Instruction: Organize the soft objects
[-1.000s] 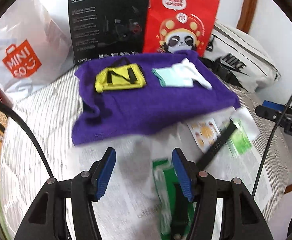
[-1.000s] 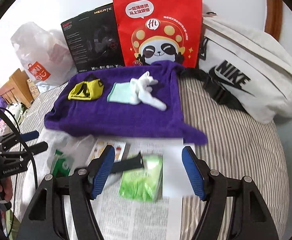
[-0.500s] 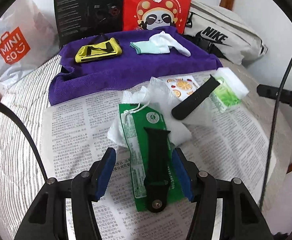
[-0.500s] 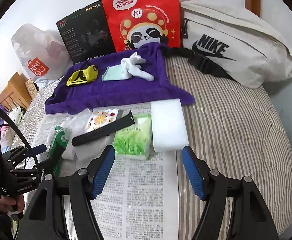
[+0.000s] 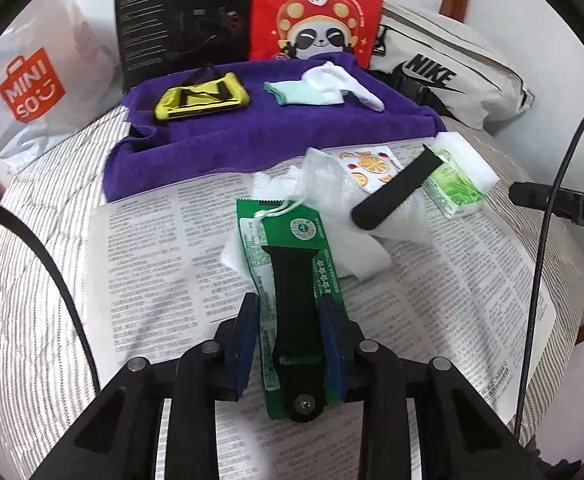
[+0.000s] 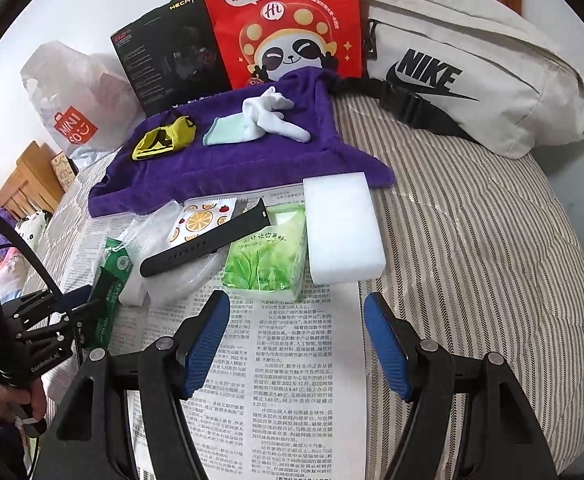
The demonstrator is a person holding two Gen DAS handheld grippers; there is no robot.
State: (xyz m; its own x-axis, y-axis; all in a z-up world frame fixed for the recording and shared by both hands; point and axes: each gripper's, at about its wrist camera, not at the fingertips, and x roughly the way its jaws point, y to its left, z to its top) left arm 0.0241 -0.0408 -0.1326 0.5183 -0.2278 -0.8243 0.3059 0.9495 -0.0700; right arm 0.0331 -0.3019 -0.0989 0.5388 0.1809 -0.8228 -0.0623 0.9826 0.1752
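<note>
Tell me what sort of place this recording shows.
Most likely a bedroom at home: the work surface looks like a bed with a striped quilt, shopping bags lean against the wall, and wooden furniture stands beside it.

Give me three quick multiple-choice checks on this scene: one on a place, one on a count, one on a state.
1. Where is the white sponge?
A. On the purple towel
B. Right beside the green tissue pack
C. Inside the white bag

2. How many black watch straps are in sight?
A. One
B. Two
C. Four

3. How is the right gripper?
A. Open, nothing between its jaws
B. Shut on the sponge
C. Shut on a strap

Answers:
1 B: the sponge lies edge to edge with the tissue pack.
2 B: one strap lies on the green packet, the other strap on the clear plastic.
3 A: only newspaper shows between its wide-apart pads.
</note>
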